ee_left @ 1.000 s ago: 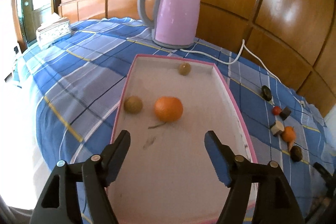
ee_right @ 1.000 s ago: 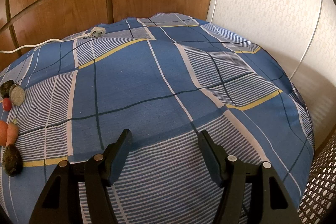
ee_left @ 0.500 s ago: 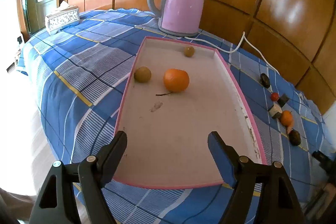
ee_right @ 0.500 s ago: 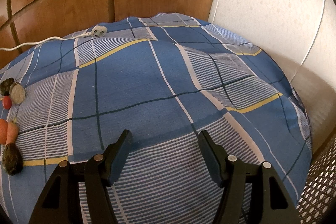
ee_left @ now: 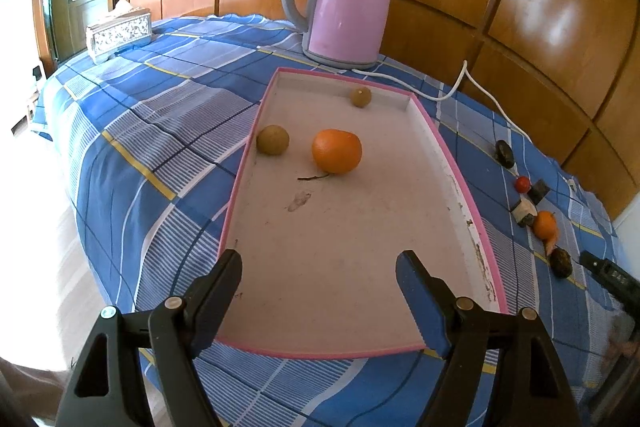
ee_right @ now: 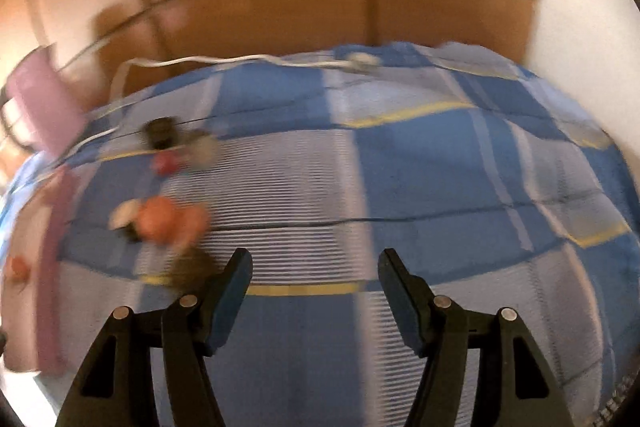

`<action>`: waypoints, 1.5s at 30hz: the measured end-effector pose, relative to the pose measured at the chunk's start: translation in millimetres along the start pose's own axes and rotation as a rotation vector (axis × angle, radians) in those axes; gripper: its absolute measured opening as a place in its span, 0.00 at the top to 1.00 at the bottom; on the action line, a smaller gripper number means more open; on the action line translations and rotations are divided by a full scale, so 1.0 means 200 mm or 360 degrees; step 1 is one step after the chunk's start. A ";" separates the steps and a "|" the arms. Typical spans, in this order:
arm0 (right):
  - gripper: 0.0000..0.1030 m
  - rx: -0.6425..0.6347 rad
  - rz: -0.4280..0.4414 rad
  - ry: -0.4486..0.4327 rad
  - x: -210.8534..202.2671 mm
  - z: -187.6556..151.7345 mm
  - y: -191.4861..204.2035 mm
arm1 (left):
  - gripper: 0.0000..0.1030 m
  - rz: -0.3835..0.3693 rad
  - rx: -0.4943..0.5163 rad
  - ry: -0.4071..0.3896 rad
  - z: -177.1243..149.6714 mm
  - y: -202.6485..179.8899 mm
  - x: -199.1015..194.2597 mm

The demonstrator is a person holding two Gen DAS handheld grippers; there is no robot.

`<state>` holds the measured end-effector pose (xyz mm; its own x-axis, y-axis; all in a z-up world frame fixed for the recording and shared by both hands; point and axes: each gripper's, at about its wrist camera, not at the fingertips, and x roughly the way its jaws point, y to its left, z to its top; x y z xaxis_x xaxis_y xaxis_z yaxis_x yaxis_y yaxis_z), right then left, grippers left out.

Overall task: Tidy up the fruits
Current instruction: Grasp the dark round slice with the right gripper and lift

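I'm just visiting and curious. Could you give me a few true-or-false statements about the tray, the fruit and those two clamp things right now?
1. The orange lies inside the pink-rimmed tray. True.
2. The tray holds five fruits. False: it holds three, the orange and two small brownish fruits.
3. The left gripper grips the orange. False: its jaws are open and empty.
4. The pink kettle stands beyond the tray's far end. True.
5. The right gripper holds nothing. True.

Left gripper (ee_left: pixel 319 281) & right gripper (ee_right: pixel 315 281): jaws apart, nothing held.
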<state>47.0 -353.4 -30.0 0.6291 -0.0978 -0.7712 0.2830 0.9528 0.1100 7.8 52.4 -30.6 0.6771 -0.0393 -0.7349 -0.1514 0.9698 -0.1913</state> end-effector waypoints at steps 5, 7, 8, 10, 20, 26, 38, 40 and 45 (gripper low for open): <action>0.36 -0.0230 0.0118 0.0048 0.03 -0.01 0.25 | 0.22 -0.0005 0.0000 -0.0002 0.00 0.00 0.00; 0.36 -0.0275 0.0118 0.0082 0.06 -0.01 0.30 | 0.22 -0.0004 0.0000 0.0000 0.00 0.00 0.00; 0.36 -0.0290 0.0110 0.0095 0.07 -0.01 0.32 | 0.22 -0.0006 -0.0002 -0.0001 0.00 0.00 0.00; 0.36 -0.0324 0.0088 0.0130 0.11 -0.01 0.34 | 0.22 -0.0004 -0.0002 0.0001 0.00 0.00 0.00; 0.57 -0.0395 0.0048 0.0187 0.17 -0.06 0.35 | 0.22 0.0003 -0.0007 0.0005 0.00 0.01 0.00; 0.58 -0.0392 0.0059 0.0181 0.17 -0.06 0.35 | 0.22 0.0004 -0.0013 0.0003 0.01 0.01 0.00; 0.58 -0.0456 0.0132 0.0061 0.03 -0.02 0.41 | 0.22 0.0001 -0.0021 0.0004 0.01 0.01 0.00; 0.58 -0.0492 0.0179 0.0039 0.00 -0.01 0.46 | 0.22 0.0000 -0.0023 0.0006 0.01 0.01 0.00; 0.58 -0.0591 0.0307 0.0018 -0.06 -0.01 0.62 | 0.22 0.0000 -0.0027 0.0006 0.01 0.02 0.00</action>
<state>73.2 -233.9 -7.9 0.6363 0.0939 -0.7657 -0.1206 0.9925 0.0214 8.6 56.0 -29.2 0.6743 -0.0400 -0.7374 -0.1639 0.9655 -0.2022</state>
